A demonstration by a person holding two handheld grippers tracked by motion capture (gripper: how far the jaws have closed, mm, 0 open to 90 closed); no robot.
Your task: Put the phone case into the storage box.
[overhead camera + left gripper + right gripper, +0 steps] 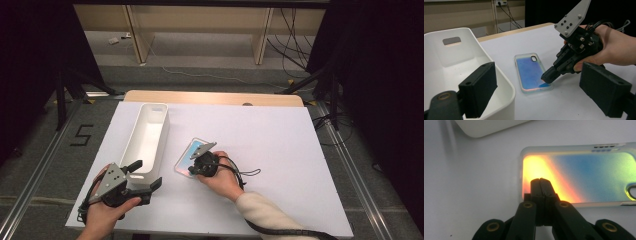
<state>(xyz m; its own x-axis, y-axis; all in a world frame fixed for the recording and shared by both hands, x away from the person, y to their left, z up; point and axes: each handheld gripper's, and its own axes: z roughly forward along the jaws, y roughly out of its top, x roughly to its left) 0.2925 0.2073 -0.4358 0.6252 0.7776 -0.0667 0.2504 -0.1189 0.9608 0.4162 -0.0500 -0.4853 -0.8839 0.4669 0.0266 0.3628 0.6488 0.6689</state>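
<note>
Lying flat on the white table (260,150), a phone case (192,155) (clear-rimmed, with a blue-to-orange shimmer), just right of the long white bin (146,137) and apart from it.

Pressing down on the near end of the phone case: the right gripper (196,170), held in the right hand (222,177), jaws closed tight against each other with nothing between them. Showing the same from the left gripper view, with the right gripper (548,76) tipped down so its closed tip is touching the case (530,70) near the end away from the camera hole. Looking along the right gripper's (541,185) own jaws, the tip is resting on the orange patch of the case (584,173), close to its short edge, the case stretching away to the right.

Hovering at the near end of the bin: the left gripper (145,175), in the left hand (107,207), jaws spread wide and gripping nothing. Straddling the bin's (454,62) near rim in the left gripper view, one jaw over the inside of the bin, the other out over the table beside it (touching the rim or not, cannot tell).
</note>
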